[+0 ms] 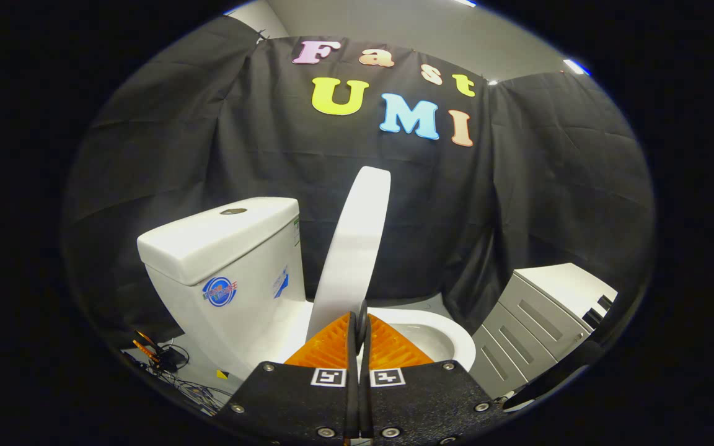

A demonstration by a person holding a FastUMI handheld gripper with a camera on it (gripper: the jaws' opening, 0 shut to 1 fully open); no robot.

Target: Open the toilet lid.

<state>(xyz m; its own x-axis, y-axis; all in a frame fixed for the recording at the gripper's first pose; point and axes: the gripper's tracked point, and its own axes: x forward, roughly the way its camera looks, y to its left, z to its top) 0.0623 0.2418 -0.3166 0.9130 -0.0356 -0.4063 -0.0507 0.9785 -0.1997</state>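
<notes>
The claw has its two fingers drawn together, with only a thin dark slit left between them. The lower edge of the toilet lid meets the fingertips right where they come together, but whether the lid's edge is pinched in that slit or merely sits just beyond it cannot be told, since the tips cover the spot.

The lid stands raised, seen nearly edge-on, rising from just ahead of the fingers and leaning a little to the right at its top. To its left is the white tank, with a round flush button on its top and a round sticker on its near side. To the right of the fingers, the rim of the toilet bowl curves around, uncovered.

Farther right stands a pale cabinet with dark slot handles on its drawer fronts. On the floor to the near left of the tank lies a tangle of cables with a small dark device. Black cloth hangs behind everything.
</notes>
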